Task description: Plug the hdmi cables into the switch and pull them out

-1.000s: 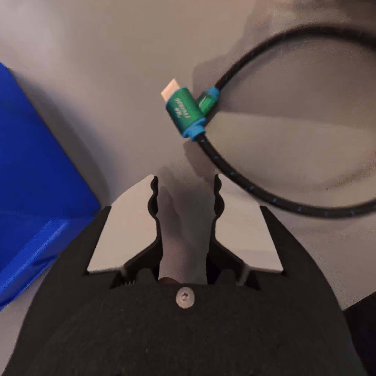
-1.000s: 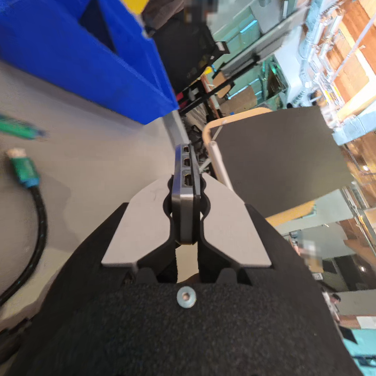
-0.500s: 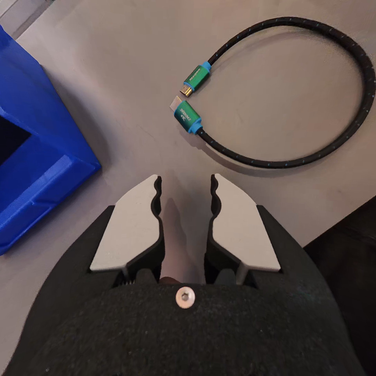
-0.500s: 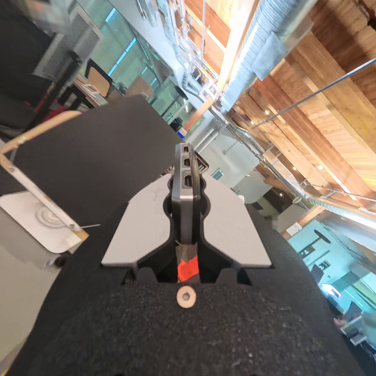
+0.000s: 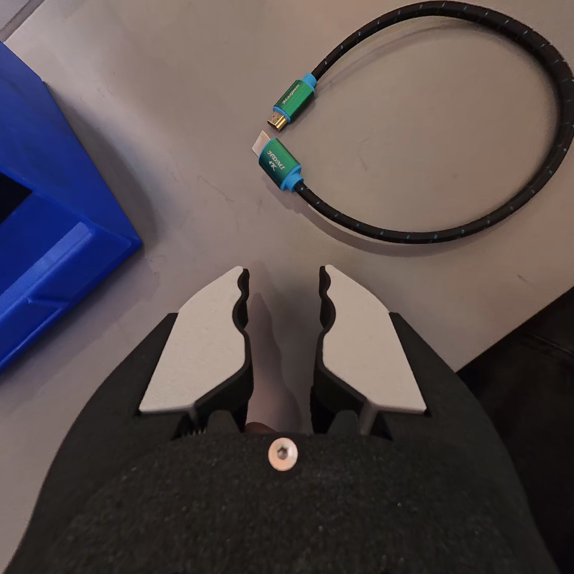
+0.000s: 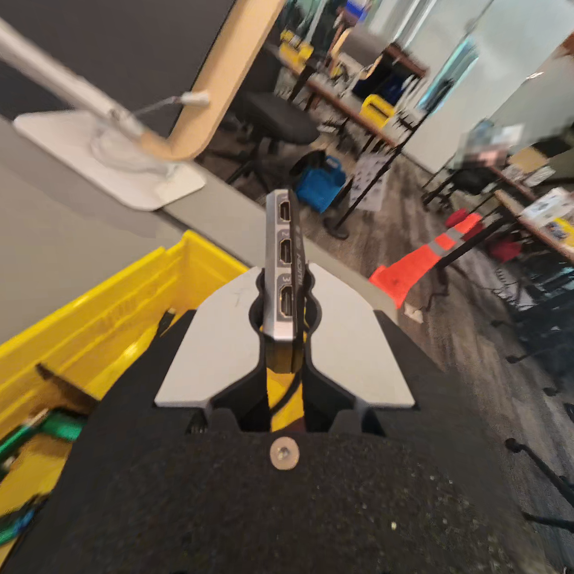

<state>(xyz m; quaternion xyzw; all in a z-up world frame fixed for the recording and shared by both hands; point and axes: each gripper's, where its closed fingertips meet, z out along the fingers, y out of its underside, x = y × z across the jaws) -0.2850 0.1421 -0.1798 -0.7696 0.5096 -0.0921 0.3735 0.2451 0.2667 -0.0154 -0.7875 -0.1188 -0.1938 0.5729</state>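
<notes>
The HDMI cable (image 5: 466,217) lies in an open loop on the grey desk (image 5: 155,108), both ends bare and unplugged. Its nearer plug (image 5: 278,163) sits ahead of the left gripper (image 5: 284,276) and a little to the right of its centre line, well apart from the tips. The plug's long axis runs diagonally, metal tip pointing up-left and cord trailing down-right, so the jaws would likely need to go forward and turn slightly to close across its green shell. The second plug (image 5: 293,104) lies just beyond, tip nearly meeting the first. The left jaws stand apart, holding nothing.

The switch (image 6: 284,270) is clamped edge-on in the right gripper (image 6: 284,279), three ports facing the camera, held above a yellow bin (image 6: 124,295). The left gripper is judged nearer the cable, since neither view shows both.

A blue bin (image 5: 46,202) is cut off at the left edge. The right view is motion-blurred; green items in the yellow bin cannot be identified.
</notes>
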